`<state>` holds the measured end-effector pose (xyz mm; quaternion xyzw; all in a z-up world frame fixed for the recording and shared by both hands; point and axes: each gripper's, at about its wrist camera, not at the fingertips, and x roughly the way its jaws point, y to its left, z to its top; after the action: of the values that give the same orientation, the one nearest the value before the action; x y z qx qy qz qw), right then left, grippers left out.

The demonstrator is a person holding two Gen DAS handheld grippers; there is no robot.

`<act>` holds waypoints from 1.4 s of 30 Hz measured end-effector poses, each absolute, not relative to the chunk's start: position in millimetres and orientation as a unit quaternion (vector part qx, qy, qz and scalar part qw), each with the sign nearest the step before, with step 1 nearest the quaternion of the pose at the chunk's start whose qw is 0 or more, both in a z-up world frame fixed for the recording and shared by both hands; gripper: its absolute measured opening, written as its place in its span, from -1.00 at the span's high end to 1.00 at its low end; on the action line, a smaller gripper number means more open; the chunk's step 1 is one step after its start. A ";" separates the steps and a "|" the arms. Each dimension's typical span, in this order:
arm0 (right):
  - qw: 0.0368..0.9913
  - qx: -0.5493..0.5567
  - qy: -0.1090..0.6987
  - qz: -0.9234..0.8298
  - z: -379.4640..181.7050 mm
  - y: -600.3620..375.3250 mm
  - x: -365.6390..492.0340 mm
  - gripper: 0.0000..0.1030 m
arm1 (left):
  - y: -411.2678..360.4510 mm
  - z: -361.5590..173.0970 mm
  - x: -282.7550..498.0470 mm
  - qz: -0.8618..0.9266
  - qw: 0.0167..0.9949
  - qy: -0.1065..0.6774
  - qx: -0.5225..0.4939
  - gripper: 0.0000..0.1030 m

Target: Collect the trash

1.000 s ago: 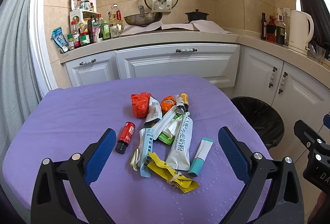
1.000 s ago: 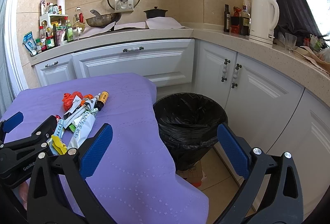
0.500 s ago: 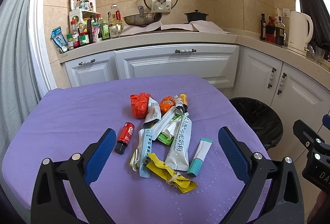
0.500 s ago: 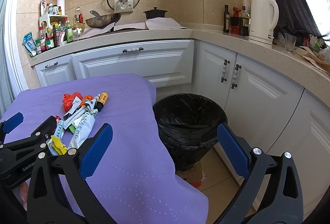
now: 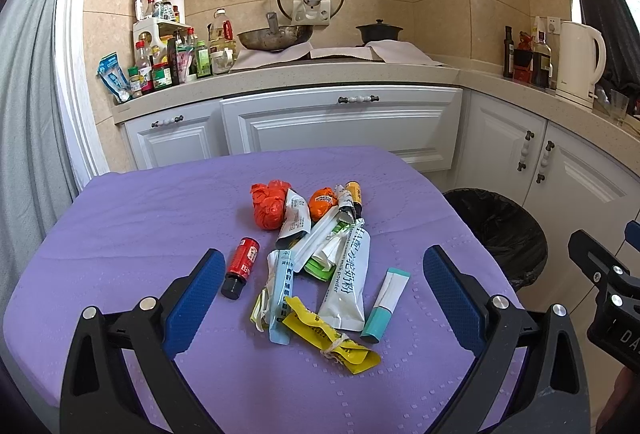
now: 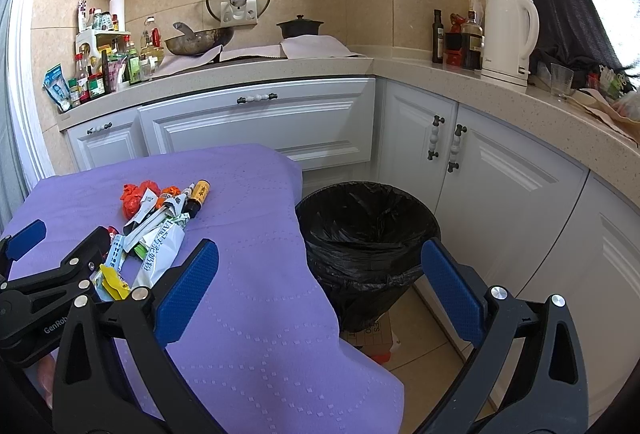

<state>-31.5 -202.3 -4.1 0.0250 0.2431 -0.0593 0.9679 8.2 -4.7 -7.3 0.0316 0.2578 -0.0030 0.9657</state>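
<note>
Both tools gape empty; only the right view shows the bin's [image 6: 366, 230] inside.

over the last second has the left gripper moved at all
Yes, only slightly. In its own wrist view the white drawer handle and trash pile sit slightly left of where they were, suggesting the left gripper drifted a little rightward.

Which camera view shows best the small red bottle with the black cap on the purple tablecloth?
The left wrist view. There the small red bottle with the black cap lies fully visible, left of the trash pile, beside the left gripper. In the right wrist view only a red sliver shows behind the left gripper's black frame.
</note>
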 end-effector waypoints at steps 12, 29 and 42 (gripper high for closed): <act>0.968 0.025 0.242 -0.060 -4.9 -202.1 -31.9 -0.92 | -3.9 -7.7 8.5 -0.004 0.966 0.258 0.031 -0.87; 0.967 0.029 0.245 -0.061 -6.2 -205.4 -29.3 -0.92 | -5.6 -11.6 8.0 -0.008 0.965 0.260 0.031 -0.87; 0.961 0.031 0.272 -0.035 -18.4 -185.2 -15.9 -0.90 | 38.5 -30.1 10.2 0.029 0.955 0.292 0.033 -0.87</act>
<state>-15.9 -185.2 -18.4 0.0308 0.2718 -0.0345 0.9612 10.2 38.5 -30.1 0.0329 0.2919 0.0287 0.9555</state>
